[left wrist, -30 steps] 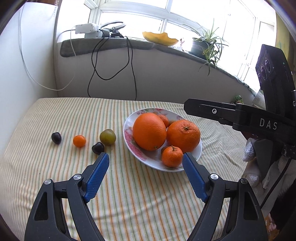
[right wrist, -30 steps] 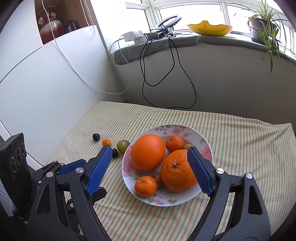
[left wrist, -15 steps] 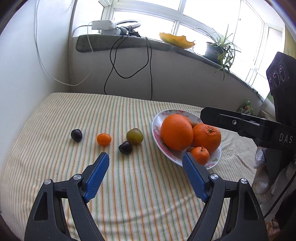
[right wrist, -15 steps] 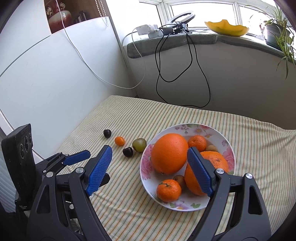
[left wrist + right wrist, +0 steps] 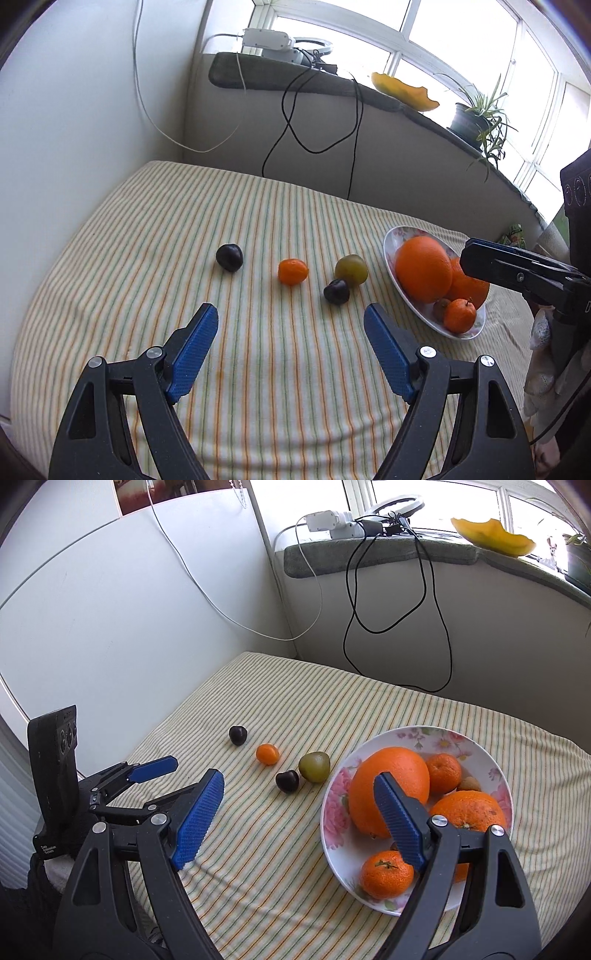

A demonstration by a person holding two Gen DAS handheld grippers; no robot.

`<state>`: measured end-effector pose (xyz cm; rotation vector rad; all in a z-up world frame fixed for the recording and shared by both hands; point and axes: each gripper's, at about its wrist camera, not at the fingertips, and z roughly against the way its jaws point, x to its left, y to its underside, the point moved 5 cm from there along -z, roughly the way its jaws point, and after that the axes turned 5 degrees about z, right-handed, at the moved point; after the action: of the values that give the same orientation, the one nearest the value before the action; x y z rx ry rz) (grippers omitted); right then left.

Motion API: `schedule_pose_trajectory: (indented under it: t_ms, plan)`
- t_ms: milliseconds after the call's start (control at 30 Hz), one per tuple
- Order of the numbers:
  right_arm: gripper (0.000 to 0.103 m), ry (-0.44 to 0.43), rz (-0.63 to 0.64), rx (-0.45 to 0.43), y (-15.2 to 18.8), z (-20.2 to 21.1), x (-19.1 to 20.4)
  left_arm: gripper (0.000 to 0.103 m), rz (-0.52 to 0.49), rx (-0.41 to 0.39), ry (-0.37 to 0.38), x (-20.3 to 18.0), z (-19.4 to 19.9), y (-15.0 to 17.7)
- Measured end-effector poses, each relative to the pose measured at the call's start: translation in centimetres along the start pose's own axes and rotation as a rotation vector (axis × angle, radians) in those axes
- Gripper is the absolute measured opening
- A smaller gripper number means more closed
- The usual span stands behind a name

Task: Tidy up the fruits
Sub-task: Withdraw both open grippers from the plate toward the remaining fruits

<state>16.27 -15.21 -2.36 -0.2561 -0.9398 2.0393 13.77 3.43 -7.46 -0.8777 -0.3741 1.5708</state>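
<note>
Four small fruits lay loose on the striped cloth, left of the plate: a dark plum nearest the wall-side edge, then a small orange fruit, a green plum, another dark plum touching it. Probably left out for gathering, since the plate already held oranges and tangerines. Left gripper hovered short of the loose row, jaws spread wide, empty, apparently lining up a pick. Right gripper hung above the plate's near rim, likewise spread and empty.
</note>
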Motion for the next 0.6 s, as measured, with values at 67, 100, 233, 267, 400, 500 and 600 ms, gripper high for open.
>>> schedule_pose_trajectory:
  t_ms: [67, 100, 233, 267, 400, 500, 600]
  plan:
    - [0.086, -0.006, 0.023, 0.002, -0.1, -0.4, 0.7, 0.08, 0.013, -0.004, -0.009, 1.0, 0.0, -0.2]
    - [0.086, -0.009, 0.036, 0.002, -0.1, -0.5, 1.1, 0.08, 0.021, -0.007, -0.013, 1.5, 0.0, -0.3]
    - [0.086, -0.011, 0.094, 0.0, -0.3, -1.4, 2.5, 0.077, 0.049, -0.022, -0.023, 3.1, 0.0, -1.1]
    - [0.086, -0.011, 0.109, 0.005, -0.3, -1.7, 2.8, 0.075, 0.053, -0.022, -0.02, 3.4, -0.1, -1.3]
    - [0.08, -0.014, 0.15, 0.03, -0.2, -3.1, 3.8, 0.068, 0.065, -0.018, -0.008, 4.4, -0.6, -1.9]
    - [0.076, -0.014, 0.179, 0.054, -0.2, -4.4, 4.4, 0.06, 0.082, -0.002, 0.015, 4.8, -1.5, -2.3]
    - [0.063, -0.015, 0.211, 0.088, 0.0, -5.7, 5.1, 0.054, 0.094, 0.01, 0.041, 5.0, -2.1, -2.5]
